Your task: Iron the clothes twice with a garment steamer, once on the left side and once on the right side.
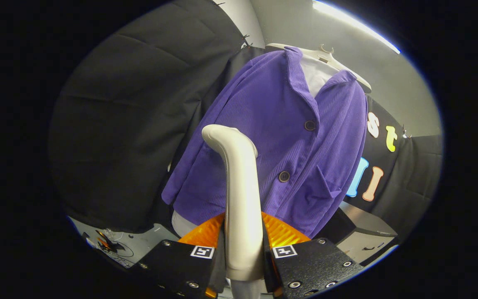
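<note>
Pinching the garment steamer (239, 199) between both fingers of the gripper (243, 253), head just short of the purple jacket (276, 137), likely starting pass 1 of 2; next, sweeping along 1 side.

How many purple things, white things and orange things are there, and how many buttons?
Purple: 1, the jacket.
White: 3, the steamer gripped between the gripper fingers, the hanger, the shirt under the jacket.
Orange: 1, the ridged piece behind the fingers.
Dark buttons: 2.
Total: 7.
</note>
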### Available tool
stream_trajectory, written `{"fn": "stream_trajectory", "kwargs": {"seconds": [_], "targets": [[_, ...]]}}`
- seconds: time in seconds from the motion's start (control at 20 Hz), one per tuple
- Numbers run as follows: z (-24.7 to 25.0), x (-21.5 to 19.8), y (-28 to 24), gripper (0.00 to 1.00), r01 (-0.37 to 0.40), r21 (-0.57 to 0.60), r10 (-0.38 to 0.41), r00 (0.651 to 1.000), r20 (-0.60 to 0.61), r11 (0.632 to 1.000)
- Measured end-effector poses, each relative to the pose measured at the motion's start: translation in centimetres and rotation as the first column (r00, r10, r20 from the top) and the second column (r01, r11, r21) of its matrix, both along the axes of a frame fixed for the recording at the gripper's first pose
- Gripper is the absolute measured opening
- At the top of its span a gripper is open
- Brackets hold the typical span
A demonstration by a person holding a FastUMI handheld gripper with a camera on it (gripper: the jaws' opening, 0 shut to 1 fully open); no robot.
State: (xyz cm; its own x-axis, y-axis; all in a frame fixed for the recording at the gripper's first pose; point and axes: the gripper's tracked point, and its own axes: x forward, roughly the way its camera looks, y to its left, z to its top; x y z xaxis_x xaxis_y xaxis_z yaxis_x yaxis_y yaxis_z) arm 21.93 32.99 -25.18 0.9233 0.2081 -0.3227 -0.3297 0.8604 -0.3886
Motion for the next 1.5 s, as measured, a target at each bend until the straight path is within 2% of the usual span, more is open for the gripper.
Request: {"fn": "stream_trajectory", "kwargs": {"seconds": [0.55,0.7,0.9,1.2,1.35,1.5], "targets": [[-3.5,-1.6,-0.7,0.37,-0.014,-0.005,0.013,0.998,-0.054,1.000],[-5.7,-2.9,-1.1,0.37,-0.022,0.005,0.022,0.992,-0.123,1.000],[-8.3,-5.6,-2.7,0.37,-0.033,0.045,0.043,0.966,-0.256,0.998],[-8.5,-10.5,-9.8,0.36,0.027,0.122,0.020,0.928,-0.372,0.992],[-6.5,-12.5,-14.2,0.36,0.061,0.157,0.006,0.919,-0.393,0.986],[-3.3,-14.2,-18.8,0.37,0.096,0.213,-0.008,0.925,-0.380,0.972]]}}
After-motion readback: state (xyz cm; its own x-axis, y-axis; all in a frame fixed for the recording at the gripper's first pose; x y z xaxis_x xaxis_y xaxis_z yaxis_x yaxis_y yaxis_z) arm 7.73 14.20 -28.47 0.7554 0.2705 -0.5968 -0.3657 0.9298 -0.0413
